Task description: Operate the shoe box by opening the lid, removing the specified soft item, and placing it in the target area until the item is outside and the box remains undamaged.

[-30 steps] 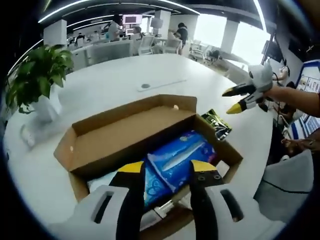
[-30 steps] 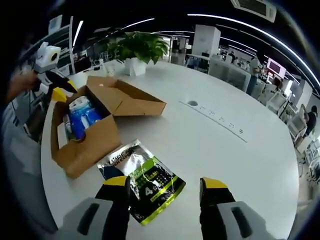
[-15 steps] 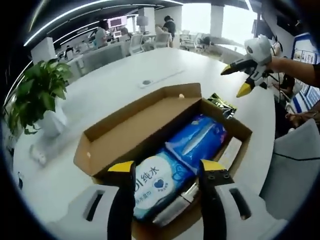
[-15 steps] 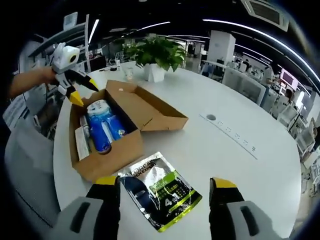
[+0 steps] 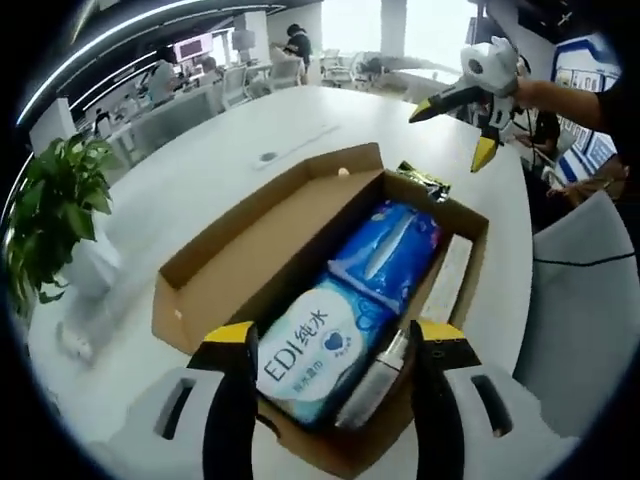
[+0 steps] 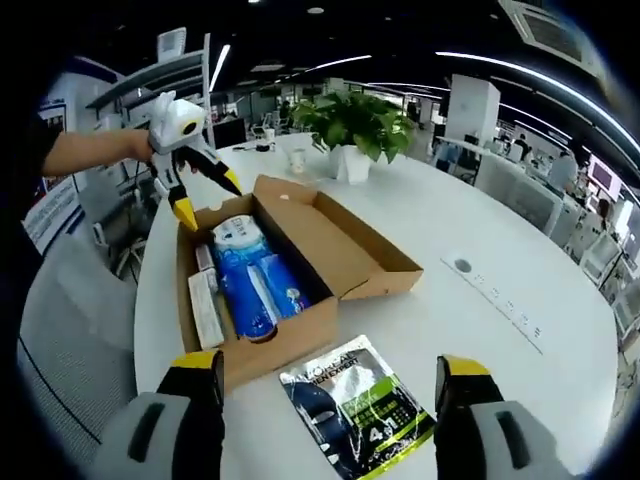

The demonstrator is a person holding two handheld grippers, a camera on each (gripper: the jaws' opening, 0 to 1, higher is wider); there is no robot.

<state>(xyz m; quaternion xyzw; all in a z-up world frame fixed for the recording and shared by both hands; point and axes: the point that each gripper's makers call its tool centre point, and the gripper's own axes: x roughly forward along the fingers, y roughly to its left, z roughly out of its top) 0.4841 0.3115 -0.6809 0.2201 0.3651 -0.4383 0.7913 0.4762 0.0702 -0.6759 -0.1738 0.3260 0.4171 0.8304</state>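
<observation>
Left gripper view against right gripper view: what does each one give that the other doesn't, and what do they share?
Left gripper view: the EDI lettering on the white-and-blue wipes pack reads clearly, and a silver tube lies beside it in the box. Right gripper view: the green-and-black L'Oreal pouch lies face up on the white table, just outside the box's near end. Shared: the open cardboard shoe box, the blue soft pack inside it and the potted plant.
</observation>
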